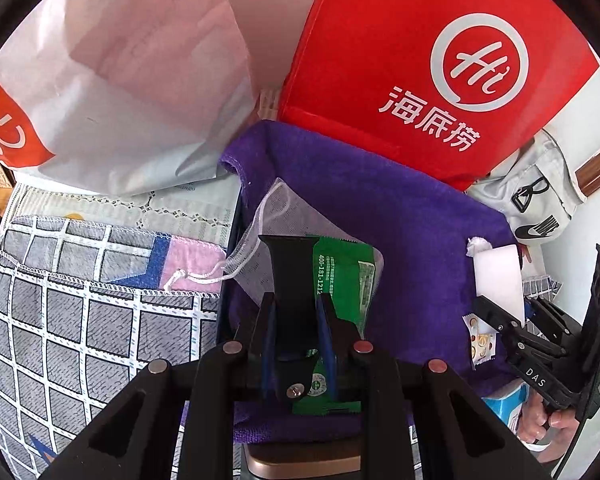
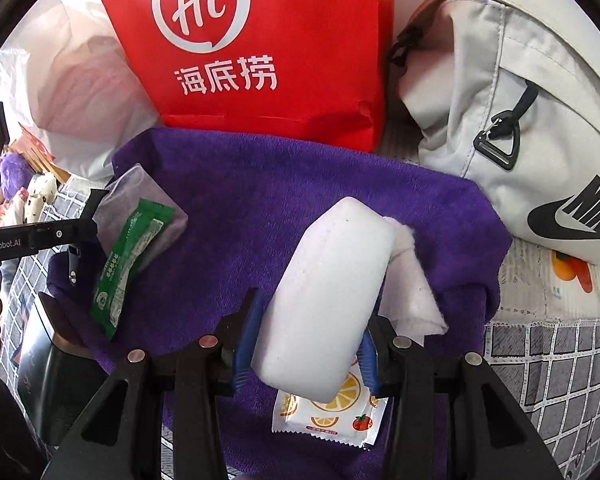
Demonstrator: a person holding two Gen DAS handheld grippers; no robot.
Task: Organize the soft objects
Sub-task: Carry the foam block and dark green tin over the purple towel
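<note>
A purple towel (image 1: 400, 232) lies spread in front of me. My left gripper (image 1: 294, 304) is shut on a white mesh drawstring pouch (image 1: 268, 216) with a green packet (image 1: 344, 276) in it, and a black strap-like piece (image 1: 288, 272) sits between the pads. The right wrist view shows this gripper (image 2: 96, 208) from the side with the pouch (image 2: 140, 188) hanging over the towel (image 2: 284, 184). My right gripper (image 2: 316, 312) is shut on a white foam block (image 2: 324, 292). A rolled white cloth (image 2: 408, 284) lies beside the block and a fruit-print packet (image 2: 328, 416) under it.
A red bag with a Hi logo (image 2: 260, 52) stands behind the towel, a white plastic bag (image 1: 132, 92) to its left, a grey Nike bag (image 2: 520, 120) to its right. A grey checked cloth (image 1: 60, 312) covers the surface. A dark box (image 2: 52, 368) sits under the towel's left edge.
</note>
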